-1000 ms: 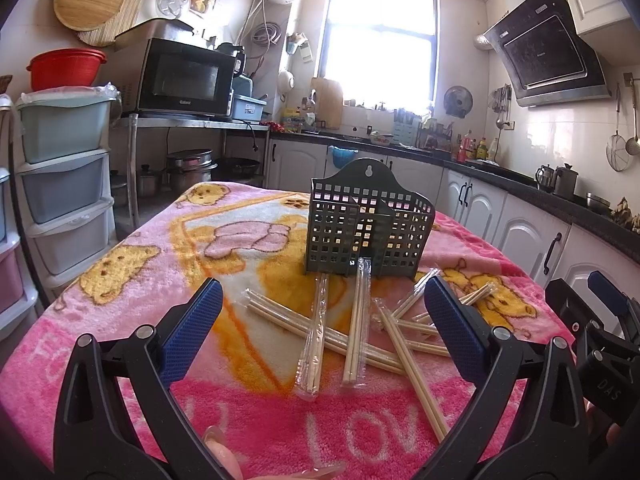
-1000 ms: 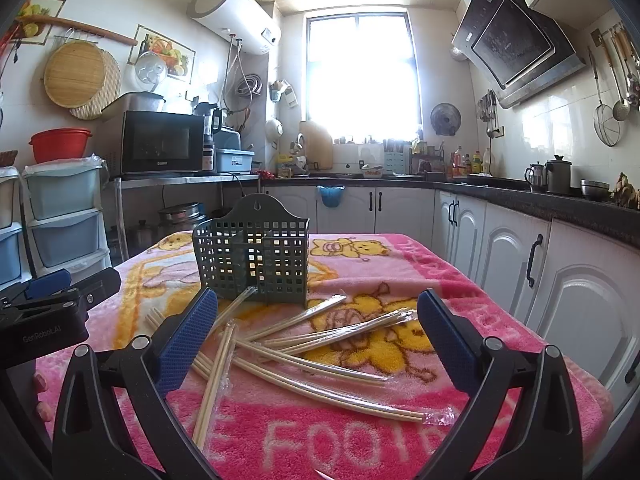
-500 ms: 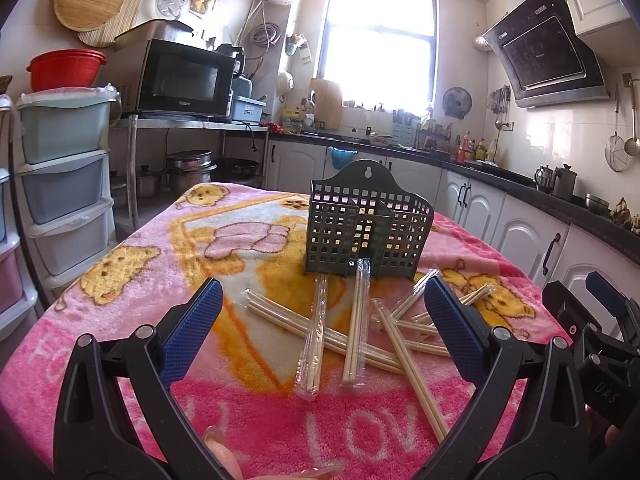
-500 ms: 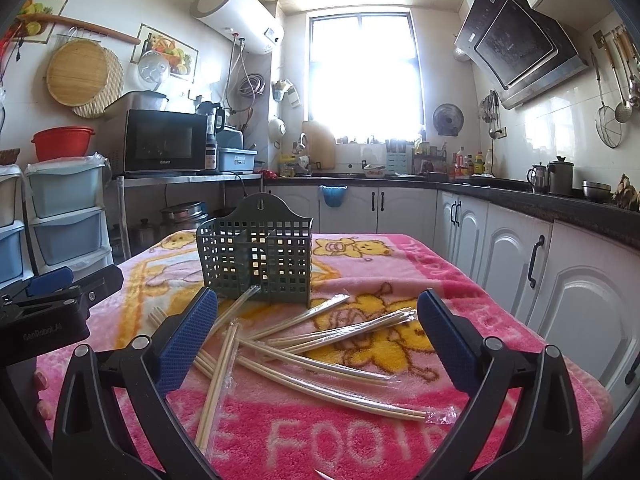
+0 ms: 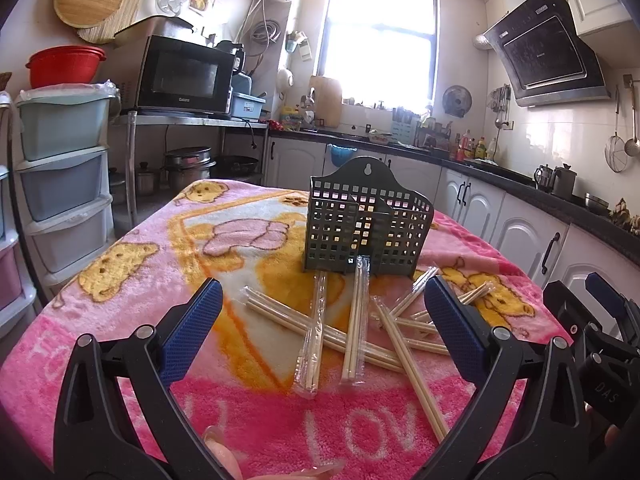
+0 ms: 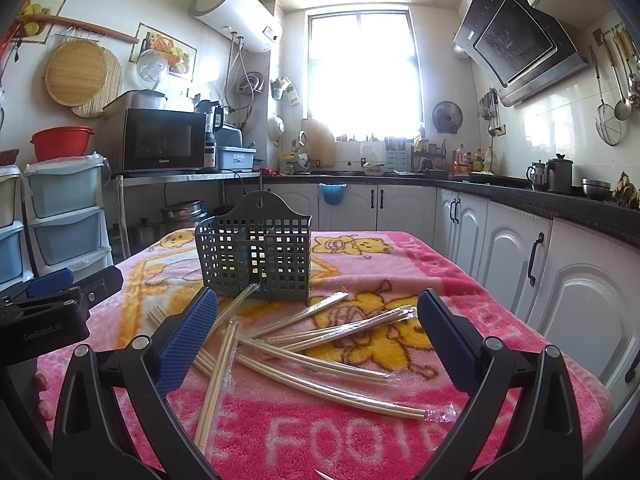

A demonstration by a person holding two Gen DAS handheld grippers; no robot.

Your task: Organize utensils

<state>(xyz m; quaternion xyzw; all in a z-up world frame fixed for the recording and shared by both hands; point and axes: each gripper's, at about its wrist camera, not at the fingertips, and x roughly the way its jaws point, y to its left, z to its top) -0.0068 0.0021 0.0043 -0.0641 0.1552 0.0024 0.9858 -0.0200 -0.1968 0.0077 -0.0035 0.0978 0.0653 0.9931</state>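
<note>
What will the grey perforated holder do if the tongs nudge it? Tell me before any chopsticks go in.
The holder looks like thin plastic full of holes, so probably light and easy to slide. It stands upright on a plush blanket, so a high push may tip it. Nothing shows inside it, so it has no ballast.

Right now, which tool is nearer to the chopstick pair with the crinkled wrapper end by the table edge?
Right. The right tool is open just above that chopstick pair; the left tool is open farther left.

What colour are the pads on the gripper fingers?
Blue pads, clearest in the left wrist view.
</note>
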